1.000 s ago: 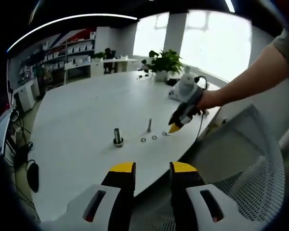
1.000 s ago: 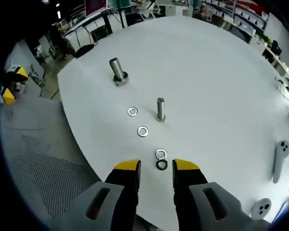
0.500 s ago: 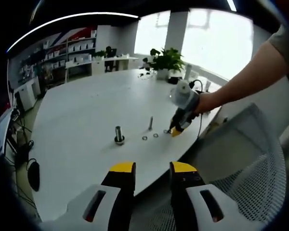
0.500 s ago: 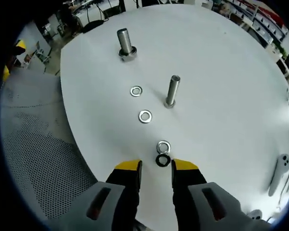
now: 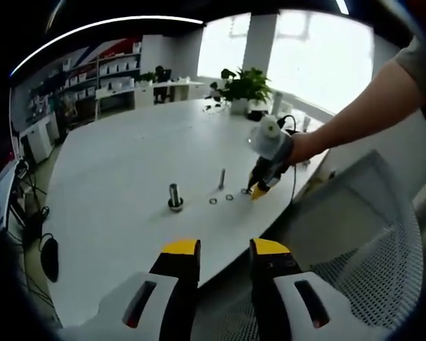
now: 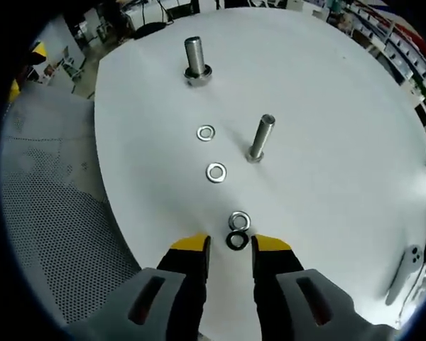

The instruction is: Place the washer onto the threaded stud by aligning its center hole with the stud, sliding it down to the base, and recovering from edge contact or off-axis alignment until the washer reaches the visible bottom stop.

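The right tongs (image 6: 231, 244) hang low over the white round worktop (image 6: 341, 106) with their yellow-tipped jaws spread apart and gripping nothing; between those tips lies a small black flat ring washer (image 6: 236, 241), and touching its far edge is a small silver metal washer (image 6: 239, 221). Two more silver flat washers lie further out, one (image 6: 216, 172) near the slim upright silver threaded stud (image 6: 259, 138) and another (image 6: 206, 133) beyond it, with a thicker silver post on a nut-like base (image 6: 194, 60) well apart at the far side. In the left gripper view the right tongs (image 5: 255, 190) are seen tilted down at the row of washers, while the left tongs (image 5: 224, 247) are held back off the worktop edge, jaws parted and empty. Any of these washers should be light, rigid and very thin, lying flat on a smooth surface (so probably slippery and prone to skating away). My judgement is that the best hold is across the outer rim, jaw tips pressed to the worktop on opposite edges, leaving the centre hole free for the stud; the two touching washers risk being pinched together.
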`<state>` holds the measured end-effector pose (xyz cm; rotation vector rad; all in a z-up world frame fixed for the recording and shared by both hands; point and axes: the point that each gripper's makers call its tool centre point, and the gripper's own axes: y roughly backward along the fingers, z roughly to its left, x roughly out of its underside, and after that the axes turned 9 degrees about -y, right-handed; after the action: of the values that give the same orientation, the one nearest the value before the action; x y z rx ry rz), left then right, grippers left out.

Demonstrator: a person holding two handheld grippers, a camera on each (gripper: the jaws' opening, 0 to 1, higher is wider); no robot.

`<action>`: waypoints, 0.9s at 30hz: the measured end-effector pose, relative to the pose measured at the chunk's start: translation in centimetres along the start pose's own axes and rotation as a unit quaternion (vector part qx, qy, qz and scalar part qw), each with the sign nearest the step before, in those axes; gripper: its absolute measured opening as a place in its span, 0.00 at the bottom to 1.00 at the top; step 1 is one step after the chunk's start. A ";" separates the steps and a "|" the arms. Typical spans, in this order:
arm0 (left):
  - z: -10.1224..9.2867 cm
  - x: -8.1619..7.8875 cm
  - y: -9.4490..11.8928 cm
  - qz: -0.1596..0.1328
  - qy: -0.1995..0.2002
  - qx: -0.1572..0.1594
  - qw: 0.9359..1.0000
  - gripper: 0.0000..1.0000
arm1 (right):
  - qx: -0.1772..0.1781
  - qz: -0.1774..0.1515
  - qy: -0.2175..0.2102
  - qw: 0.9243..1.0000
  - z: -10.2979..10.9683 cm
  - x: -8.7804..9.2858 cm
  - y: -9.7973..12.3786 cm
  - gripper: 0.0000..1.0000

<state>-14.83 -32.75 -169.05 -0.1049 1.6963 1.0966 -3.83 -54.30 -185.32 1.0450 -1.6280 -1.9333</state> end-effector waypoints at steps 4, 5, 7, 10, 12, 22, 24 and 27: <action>0.2 0.0 0.0 -0.001 0.002 -0.005 1.000 0.26 | 0.001 -0.001 -0.006 1.000 -0.4 0.0 -0.1 0.22; 0.2 0.0 0.1 -0.001 0.002 -0.007 1.000 0.26 | 0.001 -0.001 -0.010 1.000 -0.5 0.0 -0.1 0.21; 0.3 0.0 0.1 -0.001 0.002 -0.008 1.000 0.26 | 0.002 -0.002 -0.010 1.000 -0.4 -0.1 0.0 0.21; 0.3 0.1 0.0 0.002 0.003 -0.007 1.000 0.26 | 0.005 -0.009 -0.017 1.000 -0.4 0.0 0.0 0.21; 0.1 0.2 0.0 0.005 0.002 -0.003 1.000 0.26 | 0.006 -0.027 -0.025 0.999 -0.3 0.2 0.1 0.21; 0.1 0.1 -0.2 0.004 0.006 -0.001 1.000 0.24 | -0.015 -0.062 -0.021 0.998 -0.3 0.7 0.3 0.21; 0.0 0.1 -0.2 0.004 0.006 0.000 1.000 0.23 | -0.011 -0.049 -0.011 0.999 -0.3 0.7 0.3 0.20; -0.1 0.2 -0.2 0.008 0.005 0.000 1.000 0.23 | -0.008 -0.036 -0.011 0.999 -0.6 0.3 0.1 0.19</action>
<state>-14.82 -32.86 -169.33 -0.0974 1.7096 1.1083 -3.59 -54.93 -185.32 1.0939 -1.6051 -2.0066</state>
